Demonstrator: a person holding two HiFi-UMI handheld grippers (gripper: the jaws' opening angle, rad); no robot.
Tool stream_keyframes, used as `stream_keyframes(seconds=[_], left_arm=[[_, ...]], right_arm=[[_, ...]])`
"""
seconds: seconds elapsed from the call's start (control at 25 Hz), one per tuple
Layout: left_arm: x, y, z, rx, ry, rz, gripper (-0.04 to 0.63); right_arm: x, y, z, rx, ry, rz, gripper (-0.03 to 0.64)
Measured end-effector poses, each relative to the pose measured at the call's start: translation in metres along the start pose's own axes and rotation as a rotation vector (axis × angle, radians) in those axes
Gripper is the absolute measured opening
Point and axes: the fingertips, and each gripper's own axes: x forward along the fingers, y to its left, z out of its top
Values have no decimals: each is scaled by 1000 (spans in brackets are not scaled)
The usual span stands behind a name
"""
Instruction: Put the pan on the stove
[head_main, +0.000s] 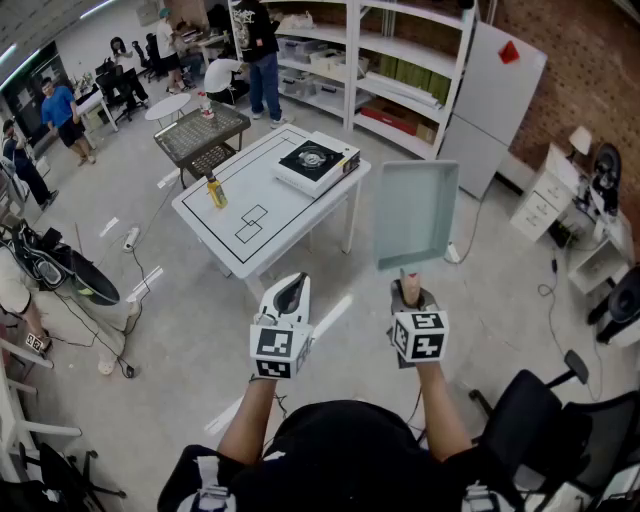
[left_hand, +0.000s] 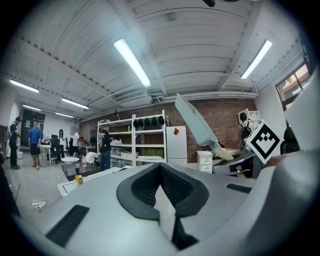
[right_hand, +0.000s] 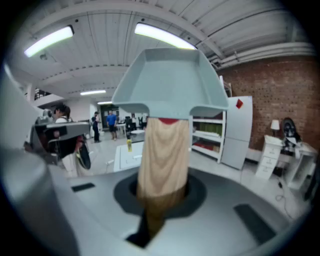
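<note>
The right tongs (head_main: 407, 292) are pinching the wooden handle (right_hand: 164, 155) of the pale square pan (head_main: 416, 213) near its end. The pan is carried in the air out in front of the person, over the floor and well apart from the stove (head_main: 316, 163), which sits at a far corner of the white worktop (head_main: 290, 215). With the whole weight of the pan hanging beyond that one narrow grip, it could twist or droop between the pads, or slip out on the way over. A clumsy landing could also shove the stove, which stands close to the worktop's edge. The pan looks empty in the head view. The left tongs (left_hand: 161, 192) are pressed together on nothing and give no support. A small yellow bottle (head_main: 216, 191) stands on the worktop, away from the stove.
</note>
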Motion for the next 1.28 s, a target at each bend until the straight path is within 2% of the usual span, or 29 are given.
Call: stream_keyframes(seconds=[0.48,1.0,1.28], left_arm=[[10,-11,-5,2,14,8,26],[30,-54,-11,24,15,18,26],[35,-73,-26,22,53,26,26]], right_arm=[[3,-10,-4,19,8,40,41],[-2,-48,-15,12,21,72,41],[1,-63,-19,28,27,96,41]])
